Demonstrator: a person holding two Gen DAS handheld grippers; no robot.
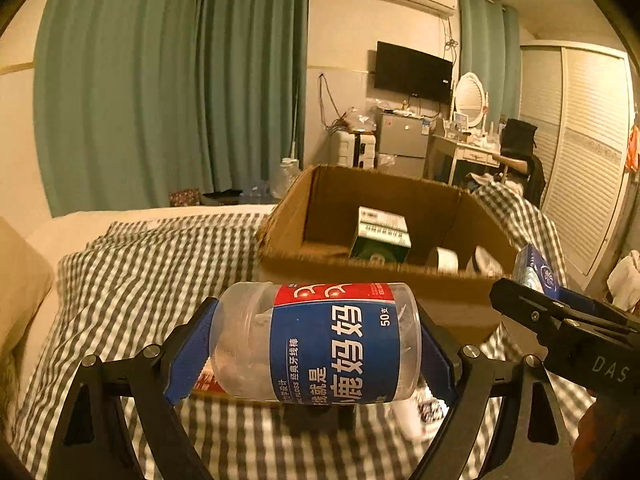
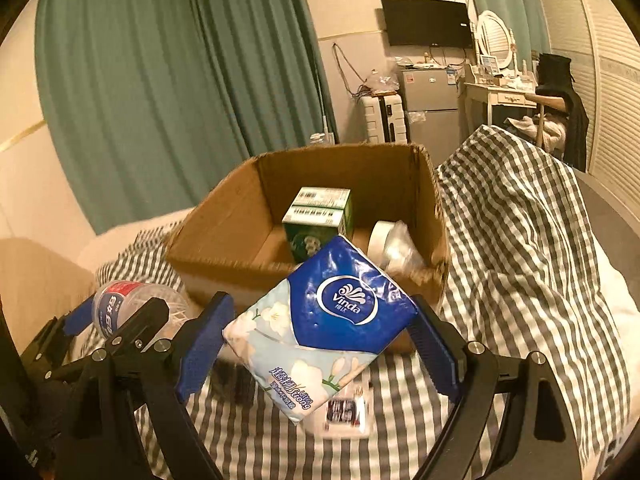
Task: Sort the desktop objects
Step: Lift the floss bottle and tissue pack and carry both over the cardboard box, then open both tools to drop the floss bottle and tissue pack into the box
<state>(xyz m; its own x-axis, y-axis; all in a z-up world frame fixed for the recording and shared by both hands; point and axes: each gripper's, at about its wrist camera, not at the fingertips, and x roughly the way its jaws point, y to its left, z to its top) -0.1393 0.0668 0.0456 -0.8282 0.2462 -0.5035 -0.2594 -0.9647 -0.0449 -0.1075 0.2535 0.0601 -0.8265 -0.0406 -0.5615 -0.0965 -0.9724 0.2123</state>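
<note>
My left gripper is shut on a clear plastic jar with a blue and red label, held sideways above the checked bedspread. My right gripper is shut on a blue and white tissue pack, tilted on one corner. Both hang just in front of an open cardboard box. Inside the box are a green carton, a white tape roll and a clear bag. In the right wrist view the jar shows at lower left.
A grey and white checked bedspread covers the bed. Small white packets lie on it under the tissue pack, and an orange-edged item lies under the jar. Green curtains, a small fridge and a dresser stand behind.
</note>
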